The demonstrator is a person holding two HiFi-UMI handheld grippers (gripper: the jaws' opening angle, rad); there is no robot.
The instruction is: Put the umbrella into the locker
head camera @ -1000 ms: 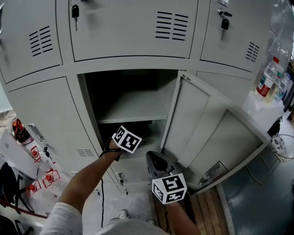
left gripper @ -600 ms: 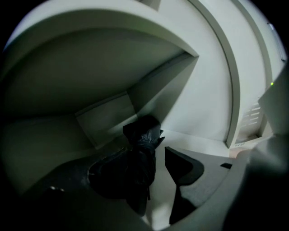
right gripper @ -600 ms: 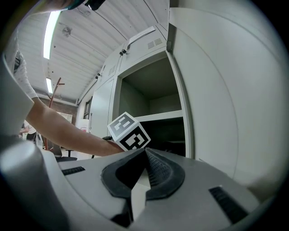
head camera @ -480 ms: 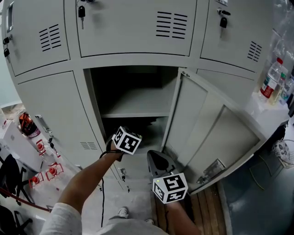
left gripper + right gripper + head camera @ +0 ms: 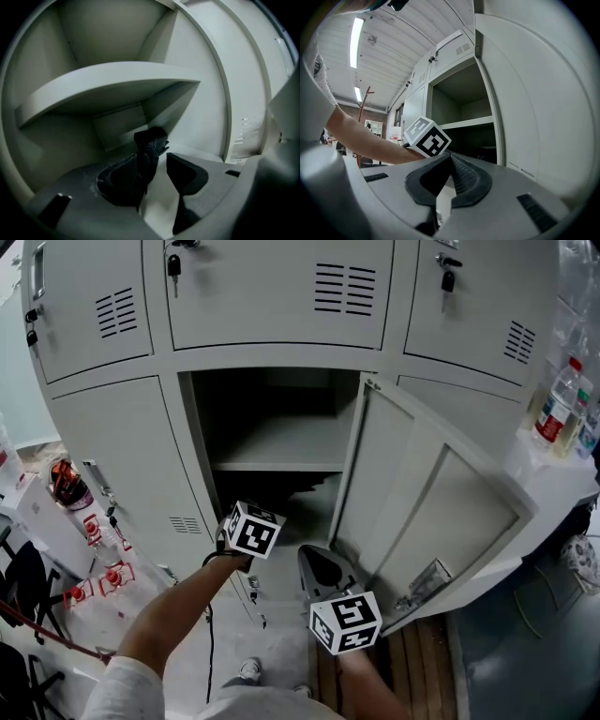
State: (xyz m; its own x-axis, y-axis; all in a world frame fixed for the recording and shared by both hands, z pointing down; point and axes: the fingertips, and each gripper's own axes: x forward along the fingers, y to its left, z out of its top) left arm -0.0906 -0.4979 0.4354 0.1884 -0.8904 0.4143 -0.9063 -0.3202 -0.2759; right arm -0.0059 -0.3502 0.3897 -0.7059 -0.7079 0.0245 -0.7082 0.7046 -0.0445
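Crumpled black umbrella (image 5: 149, 140) in the smooth grey metal locker (image 5: 199, 112) — long side maybe pointing to the back. Left gripper (image 5: 153, 161) jaws apart, just closing, holding nothing; right gripper (image 5: 450, 157) clenched, empty.

- A clear plastic bottle with a red label (image 5: 553, 404) stands on a white table top (image 5: 553, 486) at the right.
- A small black key (image 5: 174, 265) hangs from a shut grey door (image 5: 272, 301) up top.
- Brown wooden boards (image 5: 427, 657) lie on the floor (image 5: 525, 657).
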